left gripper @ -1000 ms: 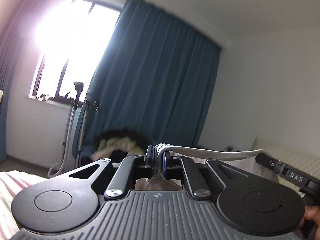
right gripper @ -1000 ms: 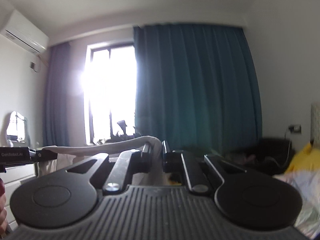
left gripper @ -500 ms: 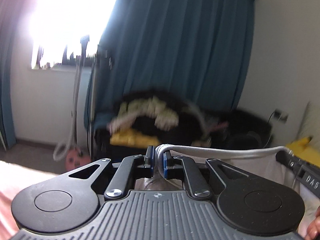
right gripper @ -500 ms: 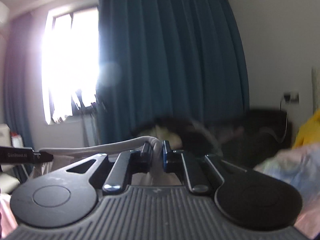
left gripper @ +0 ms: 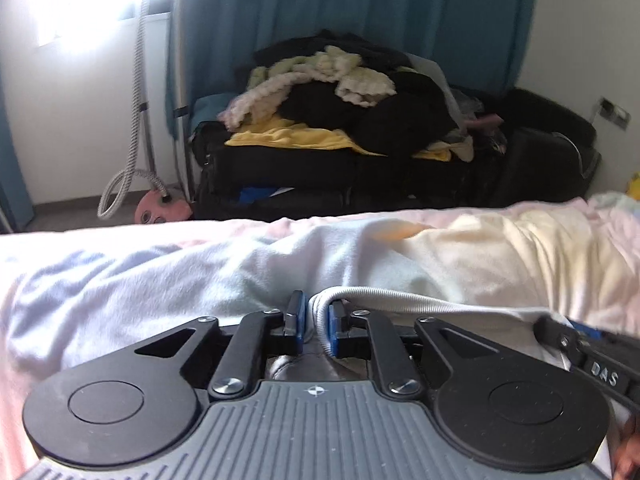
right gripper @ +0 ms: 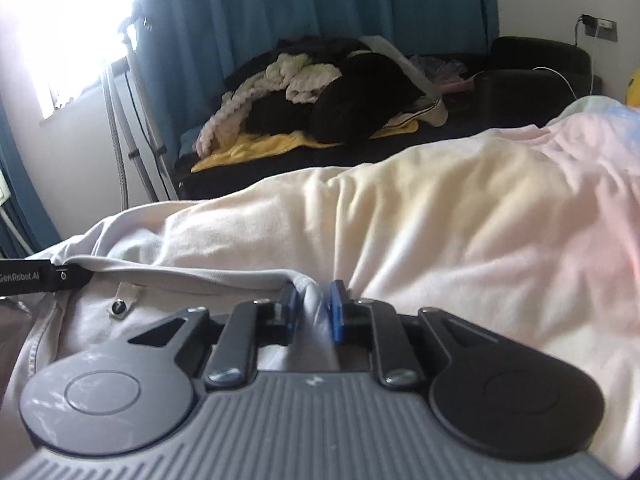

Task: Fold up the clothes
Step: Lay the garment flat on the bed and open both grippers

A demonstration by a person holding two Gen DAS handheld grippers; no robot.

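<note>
Both hand-held grippers, left and right, were clamped on the ribbed hem of the pale grey cotton garment, held low over the pastel bed. Equal tension and level hems would suit laying it flat.

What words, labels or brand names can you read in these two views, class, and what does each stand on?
"DAS": white letters on the right gripper's black body, seen at the right edge of the left wrist view; anything further is cut off.
"GenRobot.AI": on the left gripper's black body, at the left edge of the right wrist view.
No other text is readable; the garment's small tab shows none.
</note>
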